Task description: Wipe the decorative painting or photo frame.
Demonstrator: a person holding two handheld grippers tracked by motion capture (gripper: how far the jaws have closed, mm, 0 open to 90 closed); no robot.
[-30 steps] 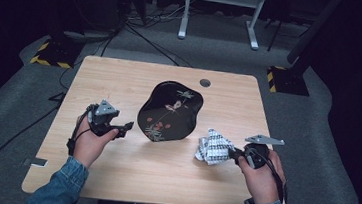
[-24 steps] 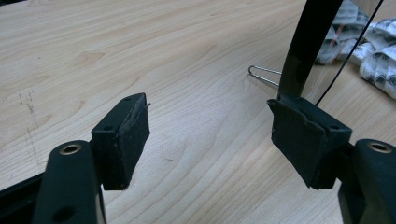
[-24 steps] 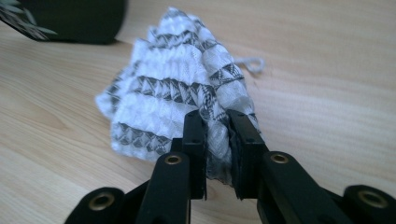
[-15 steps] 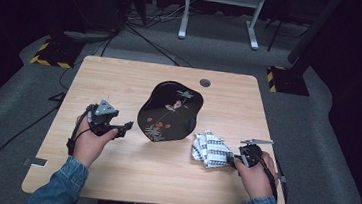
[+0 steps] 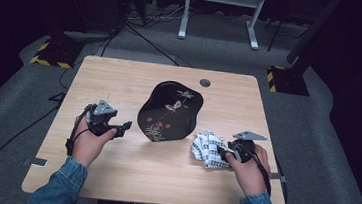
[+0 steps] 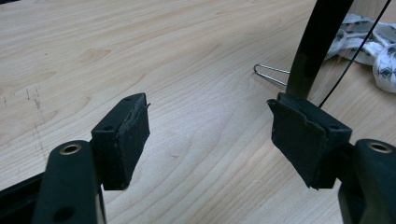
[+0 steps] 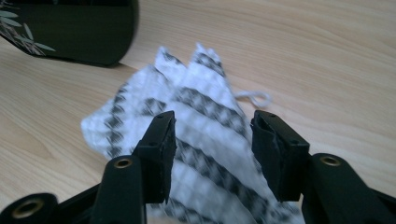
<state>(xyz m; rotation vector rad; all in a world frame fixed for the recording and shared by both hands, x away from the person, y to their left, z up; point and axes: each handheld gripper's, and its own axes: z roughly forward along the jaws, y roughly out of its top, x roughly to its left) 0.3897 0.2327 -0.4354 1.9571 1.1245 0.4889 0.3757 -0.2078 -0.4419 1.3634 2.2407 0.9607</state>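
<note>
— Looking across the last second in the high view, what is being changed?

— The right gripper (image 5: 223,154) is being drawn from the right edge of the frame toward the lower centre, and the black-and-white checked cloth (image 5: 207,147) is being carried along with it, so that it is now lying on the desk (image 5: 111,180) just right of the black lacquered tray (image 5: 170,112), near its lower edge but not touching it.

— Is the cloth being gripped?

— In the right gripper view the fingers (image 7: 161,140) are being held narrowly apart, with the cloth (image 7: 205,116) bunched between and beneath them; no pinch is being made, so the cloth is judged to have been let go or to be about to be re-taken. A loose white thread (image 7: 254,98) is being left trailing at its far side.

— And the other hand?

— The left gripper (image 5: 119,125) is being kept at the left of the frame, unmoved beside the tray. Its fingers (image 6: 126,135) are being held wide over bare wood, with a wire stand (image 6: 271,74) being shown beyond them.

— What is meant for the work?

— The cloth is probably being positioned for wiping or folding beside the tray.
</note>
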